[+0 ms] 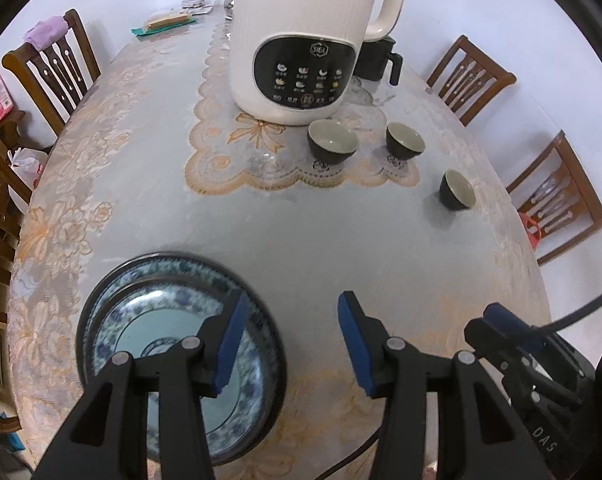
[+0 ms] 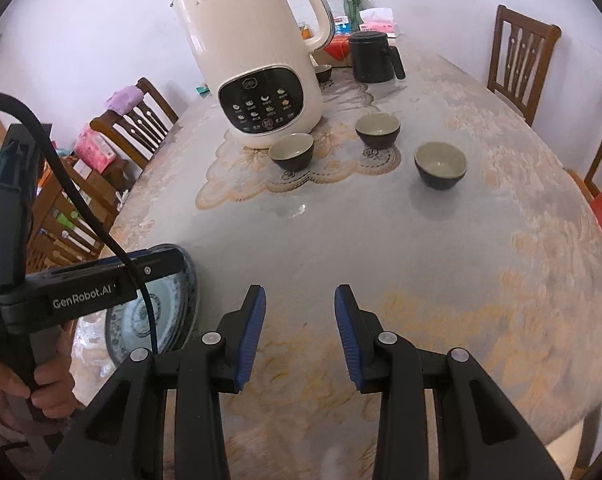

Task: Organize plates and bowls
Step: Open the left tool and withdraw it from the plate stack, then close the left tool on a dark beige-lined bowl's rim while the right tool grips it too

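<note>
A stack of blue-and-white plates [image 1: 157, 320] lies at the near left of the table, also in the right wrist view [image 2: 173, 312]. Three dark bowls with pale insides stand beyond: one [image 1: 332, 141] by the kettle, one [image 1: 405, 140] to its right, one [image 1: 456, 190] nearer the right edge; the right wrist view shows them too [image 2: 292, 151] [image 2: 378, 130] [image 2: 440, 165]. My left gripper [image 1: 291, 322] is open and empty, its left finger above the plates' right rim. My right gripper [image 2: 300, 316] is open and empty over bare tablecloth, right of the plates.
A tall cream electric kettle [image 1: 301, 40] stands on a lace mat [image 1: 221, 168] mid-table, with a black lidded mug [image 2: 375, 58] behind it. Wooden chairs [image 1: 55, 68] [image 2: 521, 64] ring the table. Boxes and a vase crowd the far end.
</note>
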A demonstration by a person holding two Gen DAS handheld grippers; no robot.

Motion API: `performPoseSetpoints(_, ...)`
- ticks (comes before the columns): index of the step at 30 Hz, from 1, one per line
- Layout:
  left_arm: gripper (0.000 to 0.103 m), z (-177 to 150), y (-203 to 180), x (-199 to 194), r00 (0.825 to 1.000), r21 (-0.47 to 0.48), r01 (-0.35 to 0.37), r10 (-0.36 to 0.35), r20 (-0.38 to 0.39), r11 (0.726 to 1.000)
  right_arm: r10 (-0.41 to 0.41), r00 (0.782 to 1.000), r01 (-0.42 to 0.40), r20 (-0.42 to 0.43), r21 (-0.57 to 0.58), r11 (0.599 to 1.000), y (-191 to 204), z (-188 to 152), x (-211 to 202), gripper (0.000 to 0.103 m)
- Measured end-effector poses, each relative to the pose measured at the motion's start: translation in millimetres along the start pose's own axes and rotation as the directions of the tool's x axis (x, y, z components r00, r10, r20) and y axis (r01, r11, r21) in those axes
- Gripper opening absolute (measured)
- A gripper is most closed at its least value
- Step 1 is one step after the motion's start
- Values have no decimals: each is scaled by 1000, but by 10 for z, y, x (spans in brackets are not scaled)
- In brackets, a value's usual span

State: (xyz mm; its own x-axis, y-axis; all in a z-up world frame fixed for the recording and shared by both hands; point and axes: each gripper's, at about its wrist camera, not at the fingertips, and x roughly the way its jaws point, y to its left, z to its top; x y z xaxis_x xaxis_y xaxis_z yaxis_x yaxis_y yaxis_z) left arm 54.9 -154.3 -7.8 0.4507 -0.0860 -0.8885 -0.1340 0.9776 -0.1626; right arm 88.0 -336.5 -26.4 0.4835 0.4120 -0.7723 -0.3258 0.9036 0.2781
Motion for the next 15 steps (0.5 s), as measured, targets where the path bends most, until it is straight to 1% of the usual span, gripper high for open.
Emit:
performPoseSetpoints(6, 49, 194, -130, 136, 1000, -28, -28, 28, -12, 999, 58, 998, -58, -24, -19, 998, -217, 261, 163, 37)
performPoseSetpoints(11, 49, 325, -211, 288, 999, -42, -41, 41, -9, 998, 114, 992, -117, -52, -56, 992, -336, 464, 366, 37)
performPoseSetpoints(15, 49, 436, -221, 436, 999, -84, -45, 44, -15, 995, 143, 986, -149, -83, -72, 986, -423, 596, 553, 37)
